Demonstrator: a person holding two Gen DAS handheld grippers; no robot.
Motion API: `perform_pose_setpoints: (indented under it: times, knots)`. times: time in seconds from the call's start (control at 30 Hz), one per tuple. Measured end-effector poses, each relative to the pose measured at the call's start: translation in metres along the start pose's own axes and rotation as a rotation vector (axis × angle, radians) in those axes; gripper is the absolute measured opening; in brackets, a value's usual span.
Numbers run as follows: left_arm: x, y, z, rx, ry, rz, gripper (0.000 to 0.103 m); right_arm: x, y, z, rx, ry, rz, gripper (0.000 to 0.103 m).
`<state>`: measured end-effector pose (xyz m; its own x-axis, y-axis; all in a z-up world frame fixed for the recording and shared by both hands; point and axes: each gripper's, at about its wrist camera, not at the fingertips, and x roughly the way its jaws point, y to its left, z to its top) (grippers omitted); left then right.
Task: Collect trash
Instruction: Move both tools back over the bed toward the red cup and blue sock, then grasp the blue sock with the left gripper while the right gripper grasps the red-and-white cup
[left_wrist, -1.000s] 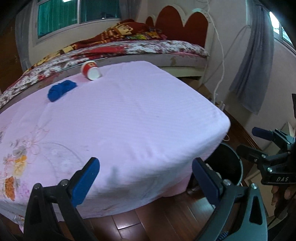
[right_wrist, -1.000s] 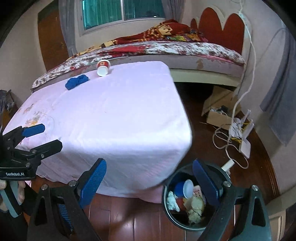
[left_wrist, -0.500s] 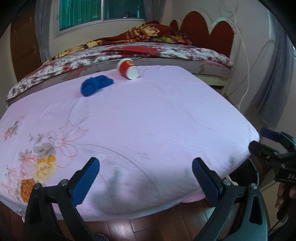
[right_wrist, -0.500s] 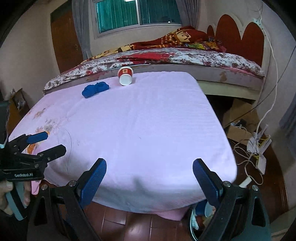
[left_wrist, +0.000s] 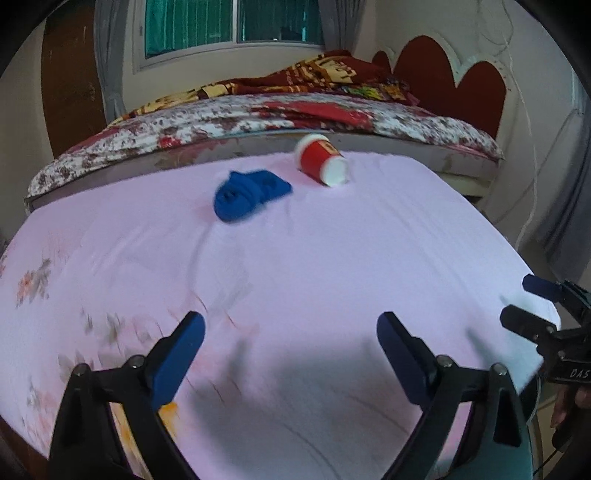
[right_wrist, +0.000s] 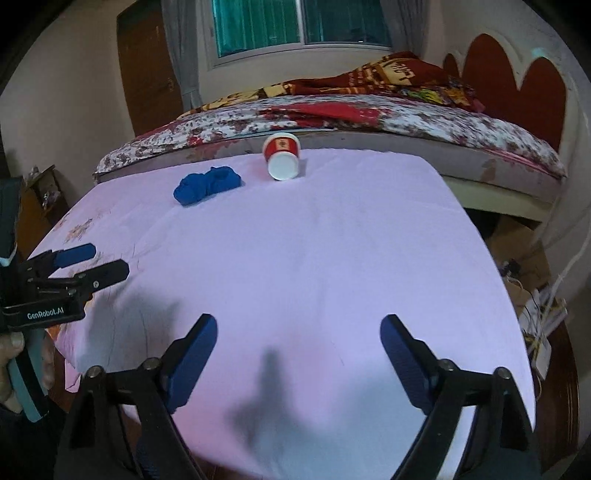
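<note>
A red paper cup lies on its side at the far edge of the pink-covered table. Left of it rests a crumpled blue cloth. My left gripper hovers over the table's near edge, its jaws wide and closing, with nothing between them. My right gripper does the same farther right, jaws closing on nothing. Each gripper also shows at the other view's edge: the right gripper at the right side, the left gripper at the left side.
A bed with a floral cover and a red blanket stands behind the table. A red heart-shaped headboard is at the back right. Cables and boxes lie on the floor to the right. A hand holds the left gripper's handle.
Both grippers swung left and forward over the table. The trash bin at the right has slipped out of view. The cup and the blue cloth now sit nearer the middle. Both jaw pairs narrowed slightly.
</note>
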<state>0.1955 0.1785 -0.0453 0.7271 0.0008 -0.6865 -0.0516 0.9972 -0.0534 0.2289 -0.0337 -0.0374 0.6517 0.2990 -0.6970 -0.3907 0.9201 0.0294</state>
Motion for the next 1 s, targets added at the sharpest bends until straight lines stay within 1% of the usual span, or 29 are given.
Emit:
perform_pose_setpoints:
  times: [0.03,0.07,0.1,0.2,0.3,0.47,0.63,0.73,0.83,0.93,1.0]
  knots:
    - [0.005,0.004,0.005,0.0,0.0,0.0,0.09,0.01,0.003,0.01,-0.009,0.007,0.007,0.082]
    - [0.011,0.009,0.01,-0.002,0.003,-0.001,0.086,0.016,0.005,0.016,-0.013,0.009,0.01,0.078]
    - [0.017,0.013,0.015,-0.002,0.008,-0.002,0.083,0.025,0.008,0.026,-0.016,0.012,0.016,0.076]
    - [0.033,0.022,0.025,0.001,0.018,0.003,0.079,0.043,0.013,0.048,-0.028,0.006,0.023,0.073]
    - [0.052,0.031,0.037,0.01,0.025,0.015,0.079,0.061,0.015,0.071,-0.041,0.009,0.025,0.07]
    - [0.082,0.042,0.056,0.007,0.041,0.021,0.079,0.098,0.016,0.109,-0.059,0.026,0.025,0.069]
    - [0.111,0.052,0.075,0.0,0.059,0.022,0.079,0.138,0.021,0.139,-0.078,0.057,0.034,0.068]
    - [0.126,0.059,0.088,-0.019,0.066,0.01,0.079,0.162,0.022,0.157,-0.085,0.07,0.032,0.068]
    - [0.14,0.058,0.099,0.004,0.068,0.015,0.079,0.182,0.022,0.17,-0.078,0.084,0.034,0.068]
    - [0.155,0.057,0.104,0.014,0.096,-0.003,0.079,0.208,0.025,0.185,-0.08,0.111,0.027,0.067]
    - [0.166,0.059,0.106,0.004,0.118,-0.029,0.079,0.221,0.028,0.193,-0.086,0.126,0.026,0.067]
